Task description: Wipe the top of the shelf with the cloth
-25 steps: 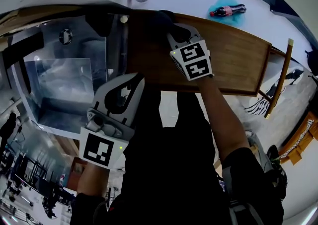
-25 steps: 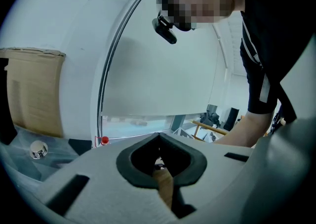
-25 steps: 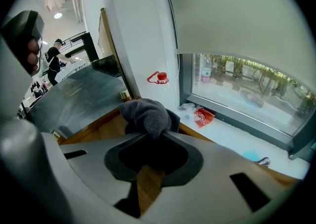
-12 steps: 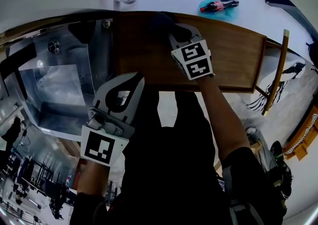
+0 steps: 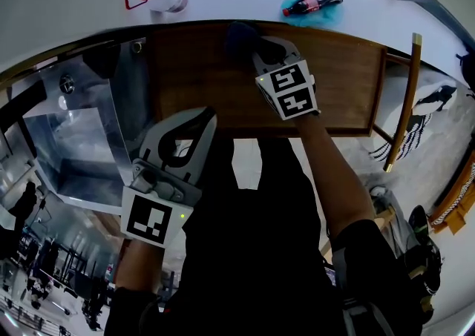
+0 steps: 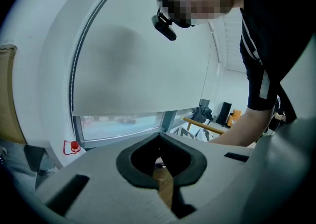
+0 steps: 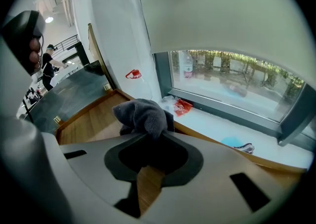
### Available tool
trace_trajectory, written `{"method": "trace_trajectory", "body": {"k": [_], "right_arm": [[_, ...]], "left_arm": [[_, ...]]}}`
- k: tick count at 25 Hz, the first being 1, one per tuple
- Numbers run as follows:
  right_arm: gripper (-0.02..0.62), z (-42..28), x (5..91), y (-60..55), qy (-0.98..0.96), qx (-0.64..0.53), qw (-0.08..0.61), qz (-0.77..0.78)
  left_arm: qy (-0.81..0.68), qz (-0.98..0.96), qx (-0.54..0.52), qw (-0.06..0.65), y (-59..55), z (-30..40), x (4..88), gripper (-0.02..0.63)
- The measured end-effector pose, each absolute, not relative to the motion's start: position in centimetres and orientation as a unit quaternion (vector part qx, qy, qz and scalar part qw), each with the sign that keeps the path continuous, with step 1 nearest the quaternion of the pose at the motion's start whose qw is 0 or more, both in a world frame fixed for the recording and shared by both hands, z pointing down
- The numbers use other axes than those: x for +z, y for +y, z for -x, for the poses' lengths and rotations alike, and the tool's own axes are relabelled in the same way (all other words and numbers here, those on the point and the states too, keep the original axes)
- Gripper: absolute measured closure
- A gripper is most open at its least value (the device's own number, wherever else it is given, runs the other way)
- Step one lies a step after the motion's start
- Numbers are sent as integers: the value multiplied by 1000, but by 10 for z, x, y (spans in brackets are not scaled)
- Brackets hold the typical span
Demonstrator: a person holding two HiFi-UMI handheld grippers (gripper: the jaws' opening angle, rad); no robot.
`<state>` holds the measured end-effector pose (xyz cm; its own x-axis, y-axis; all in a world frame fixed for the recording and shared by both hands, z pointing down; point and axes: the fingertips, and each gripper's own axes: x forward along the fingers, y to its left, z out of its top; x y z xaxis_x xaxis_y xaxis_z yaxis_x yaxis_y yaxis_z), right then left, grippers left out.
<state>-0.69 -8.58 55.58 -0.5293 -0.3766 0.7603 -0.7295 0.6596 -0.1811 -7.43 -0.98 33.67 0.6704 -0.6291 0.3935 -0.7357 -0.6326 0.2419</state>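
The cloth is being clenched by the right gripper at upper centre of the shelf top, wiping judged partway; the left gripper is being held closed, empty.

Big window, white sill, glass panel at L

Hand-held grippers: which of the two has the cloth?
The right hand-held gripper: its jaws pinch the grey cloth on the shelf. The left hand-held gripper holds nothing.
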Motion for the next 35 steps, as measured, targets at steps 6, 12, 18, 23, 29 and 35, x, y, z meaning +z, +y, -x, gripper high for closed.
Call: {"method": "trace_trajectory", "body": {"k": [6,12,18,23,29,35], "right_arm": [[535,-20,555,-85,-834,256,352,-340],[537,-54,556,-85,-827,261,350,-354],[537,-89,556,-86,-820,265,350,-369],[537,-122,557,-86,-812,266,349,-385],[537,-164,557,-88,-794,275,350,-414],[537,-200,559,-87,-780,279,350,-438]], "left_arm": [[-372,-897,142,192,-14,48,338,588],[-361,-901,146,191,-18,22,337,588],[-347,-906,150,190,-18,-8,338,588],[-336,-911,150,189,-18,-33,338,588],[-321,-916,151,187,-20,-60,337,588],[-307,-921,156,184,-21,-80,337,588]]}}
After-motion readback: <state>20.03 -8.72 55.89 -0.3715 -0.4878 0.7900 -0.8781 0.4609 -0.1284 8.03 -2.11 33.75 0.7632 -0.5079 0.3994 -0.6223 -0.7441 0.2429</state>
